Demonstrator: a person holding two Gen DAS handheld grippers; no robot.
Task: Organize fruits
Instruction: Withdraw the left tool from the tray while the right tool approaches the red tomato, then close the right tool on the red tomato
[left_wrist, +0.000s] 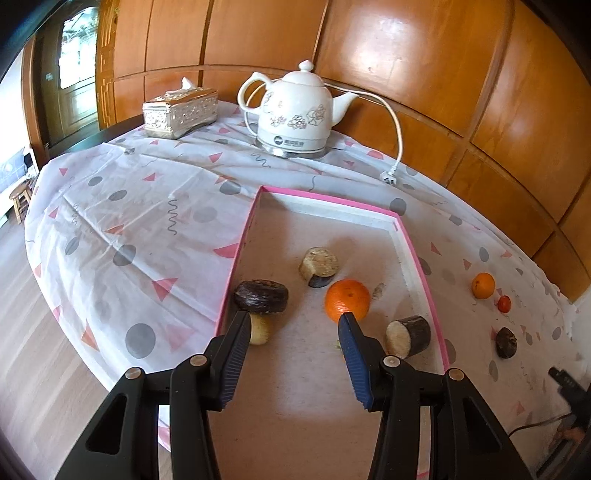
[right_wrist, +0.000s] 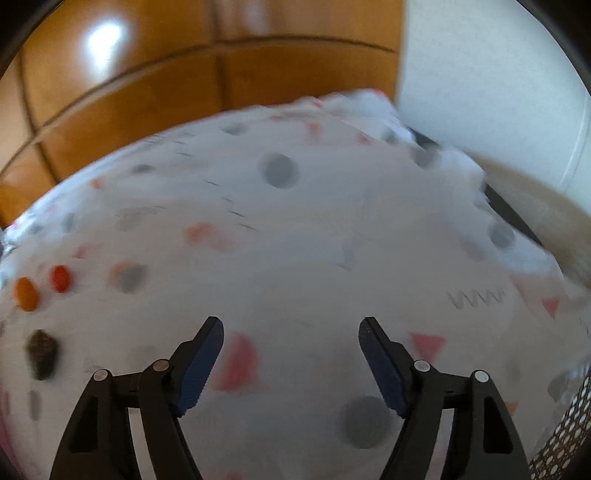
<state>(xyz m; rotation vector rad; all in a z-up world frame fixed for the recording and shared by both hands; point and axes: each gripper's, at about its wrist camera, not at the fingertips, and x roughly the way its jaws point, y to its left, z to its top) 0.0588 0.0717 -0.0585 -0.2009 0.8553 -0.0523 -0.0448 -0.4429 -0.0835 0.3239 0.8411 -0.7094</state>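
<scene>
Left gripper (left_wrist: 295, 321): angled downward, jaws apart, nothing between the blue pads (left_wrist: 232, 363).
Right gripper (right_wrist: 291, 328): also tilted down, jaws wide, gap between them empty, view smeared with blur.
Right fingertips (right_wrist: 380, 363): blue pads facing inward, touching nothing.

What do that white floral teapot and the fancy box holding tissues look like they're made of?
The white teapot-shaped kettle with floral print looks like glazed ceramic: smooth, glossy, with soft highlights; its base ring appears to be shiny metal. The embossed cream-and-gold tissue box has a raised pattern with a metallic sheen, perhaps plated plastic or resin; I can't tell which.
</scene>
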